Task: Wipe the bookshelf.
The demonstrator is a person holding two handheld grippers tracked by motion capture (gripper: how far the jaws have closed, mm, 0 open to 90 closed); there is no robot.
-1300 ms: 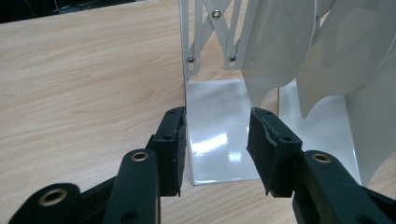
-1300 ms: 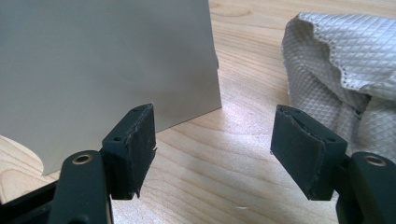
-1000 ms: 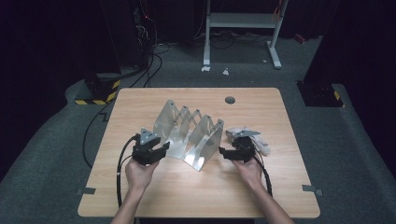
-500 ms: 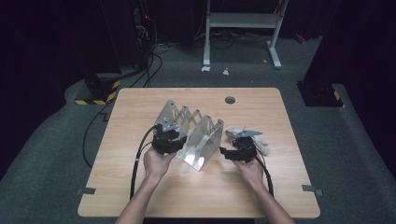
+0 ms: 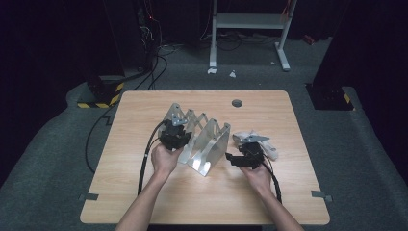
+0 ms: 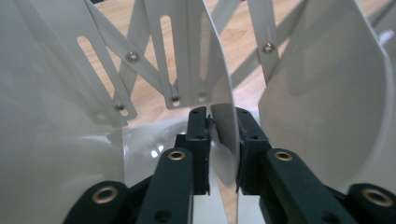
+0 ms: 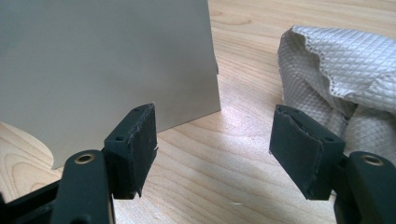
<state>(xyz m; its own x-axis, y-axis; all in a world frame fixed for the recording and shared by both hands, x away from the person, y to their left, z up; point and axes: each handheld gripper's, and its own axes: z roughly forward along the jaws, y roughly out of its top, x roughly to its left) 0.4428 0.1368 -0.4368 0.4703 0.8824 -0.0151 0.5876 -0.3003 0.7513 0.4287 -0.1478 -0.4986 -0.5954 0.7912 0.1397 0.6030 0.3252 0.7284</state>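
While left gripper [image 6: 223,140] pinches rack [image 5: 207,139], cloth [image 7: 345,70] flanks right gripper [image 7: 215,149].

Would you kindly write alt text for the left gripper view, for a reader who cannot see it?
The left gripper has its two black jaws closed on the edge of one thin divider plate of a metal accordion rack. More pale plates stand on either side, joined by slotted, riveted scissor links, with the wooden table visible beyond them.

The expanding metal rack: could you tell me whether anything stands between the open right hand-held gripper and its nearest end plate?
Nothing visible does. Bare table lies between the right hand-held gripper and the expanding metal rack; the quilted cloth sits off to the other side.
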